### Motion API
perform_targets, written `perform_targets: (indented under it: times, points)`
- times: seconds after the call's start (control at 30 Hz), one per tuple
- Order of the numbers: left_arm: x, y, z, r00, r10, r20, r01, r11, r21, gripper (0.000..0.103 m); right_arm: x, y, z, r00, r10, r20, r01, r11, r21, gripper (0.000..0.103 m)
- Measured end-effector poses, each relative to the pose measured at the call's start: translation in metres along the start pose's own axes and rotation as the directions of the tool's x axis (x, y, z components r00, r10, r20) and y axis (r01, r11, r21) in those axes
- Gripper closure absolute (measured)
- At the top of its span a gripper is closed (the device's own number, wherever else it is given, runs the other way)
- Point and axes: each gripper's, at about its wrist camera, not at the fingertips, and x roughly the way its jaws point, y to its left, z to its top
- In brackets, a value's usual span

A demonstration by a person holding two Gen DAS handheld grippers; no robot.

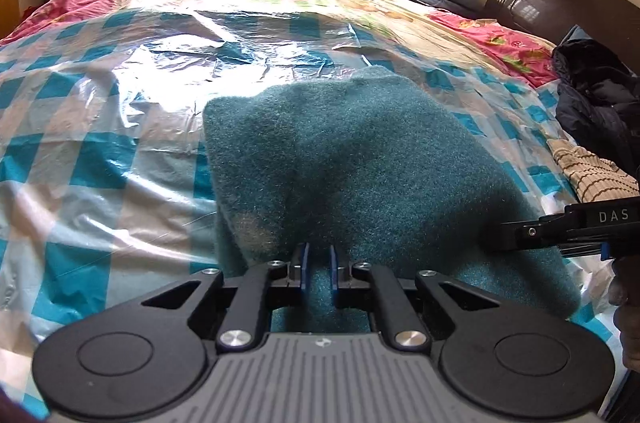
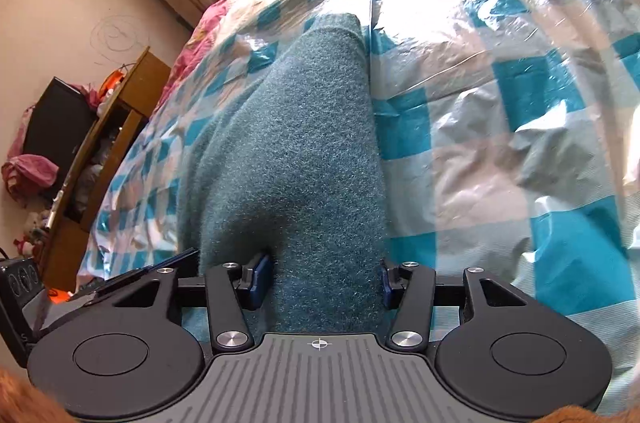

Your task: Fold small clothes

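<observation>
on the plastic sheet (image 1: 100,127), teal garment (image 1: 352,151) lies folded.

A fuzzy teal garment (image 1: 352,159) lies on the clear plastic sheet (image 1: 120,111) spread over the checked bedcover. The left gripper (image 1: 319,273) has its blue pads (image 1: 305,263) drawn close together, pinching the garment's near edge. The right gripper (image 1: 560,229) reaches in from the right against the same cloth. A dark jacket (image 1: 596,95) and a striped knit (image 1: 592,171) sit at the bed's right side.
</observation>
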Motion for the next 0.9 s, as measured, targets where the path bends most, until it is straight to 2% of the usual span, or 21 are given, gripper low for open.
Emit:
perform_targets:
  times: [0.17,0.27,0.37,0.47,0.53,0.63,0.7,0.8,0.9]
  points:
    - [-0.022,0.002,0.009,0.999,0.039,0.013,-0.039,0.999,-0.003,0.089,-0.016,0.016,-0.015,0.994,-0.063,0.093,0.071,0.994,-0.086,0.05]
    - [-0.029,0.0,0.015,0.996,0.072,0.043,-0.073,0.997,0.004,0.088,-0.029,0.025,-0.024,0.978,-0.116,0.173,0.141,0.98,-0.138,0.05]
    - [-0.034,-0.01,0.011,0.998,0.06,0.032,-0.06,0.998,0.0,0.087,-0.047,0.036,-0.035,0.963,-0.112,0.244,0.163,0.966,-0.2,0.05]
    - [-0.039,-0.025,-0.007,0.998,0.066,0.023,-0.067,0.997,0.038,0.084,-0.046,0.051,-0.049,0.96,-0.111,0.256,0.184,0.941,-0.283,0.051]
    - [-0.031,-0.032,-0.02,0.995,0.094,-0.037,-0.091,0.993,0.068,0.082,-0.038,0.054,-0.06,0.959,-0.127,0.252,0.209,0.92,-0.33,0.05]
    - [-0.016,-0.035,-0.034,0.987,0.136,-0.081,-0.127,0.987,0.103,0.08,-0.025,0.049,-0.07,0.961,-0.156,0.229,0.228,0.915,-0.333,0.05]
    - [-0.013,-0.037,-0.031,0.984,0.149,-0.101,-0.141,0.987,0.079,0.08,-0.026,0.049,-0.075,0.959,-0.161,0.232,0.238,0.904,-0.355,0.05]
    - [-0.018,-0.039,-0.023,0.979,0.164,-0.117,-0.161,0.986,0.035,0.08,-0.04,0.046,-0.077,0.96,-0.115,0.255,0.199,0.921,-0.334,0.05]
    - [-0.029,-0.048,-0.024,0.98,0.177,-0.094,-0.175,0.984,0.031,0.08,-0.05,0.041,-0.078,0.96,-0.083,0.267,0.165,0.939,-0.302,0.05]
